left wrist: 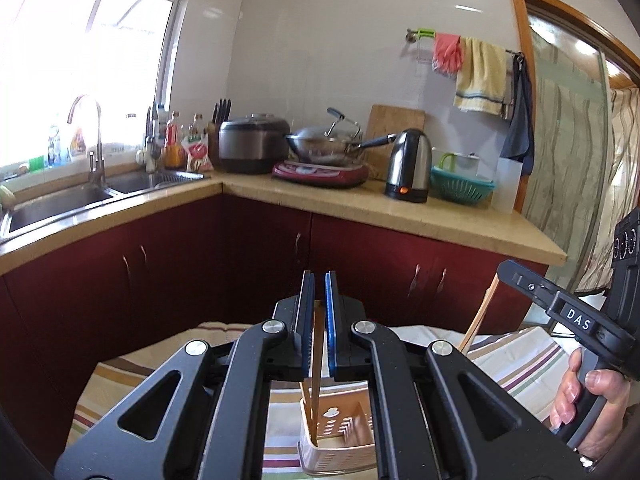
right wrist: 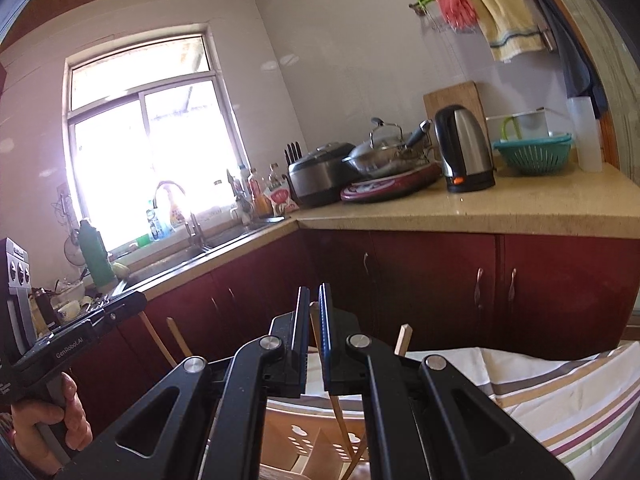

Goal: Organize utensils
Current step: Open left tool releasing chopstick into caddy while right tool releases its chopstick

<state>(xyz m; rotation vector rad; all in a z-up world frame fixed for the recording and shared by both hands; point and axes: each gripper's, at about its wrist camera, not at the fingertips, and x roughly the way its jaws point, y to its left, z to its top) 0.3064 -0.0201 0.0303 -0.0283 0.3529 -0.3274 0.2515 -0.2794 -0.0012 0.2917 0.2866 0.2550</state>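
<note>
1. Holding one chopstick (left wrist: 317, 364) pinched in our left claw (left wrist: 319, 292), long axis near upright, tip in the holder (left wrist: 340, 436) directly below.
2. Our right claw (right wrist: 314, 304) pinches another chopstick (right wrist: 340, 412) likewise, slanting down into the holder.
3. Holder sits on the striped table (left wrist: 520, 364); we judge both go straight down.

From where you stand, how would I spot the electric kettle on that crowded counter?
Follow the beige stone countertop above the dark red cabinets toward the curtained doorway. The kettle stands there between the red induction hob carrying a steel wok and a teal plastic colander. It alone is a tall brushed-steel jug with a black handle and a glowing orange switch at its base.
</note>
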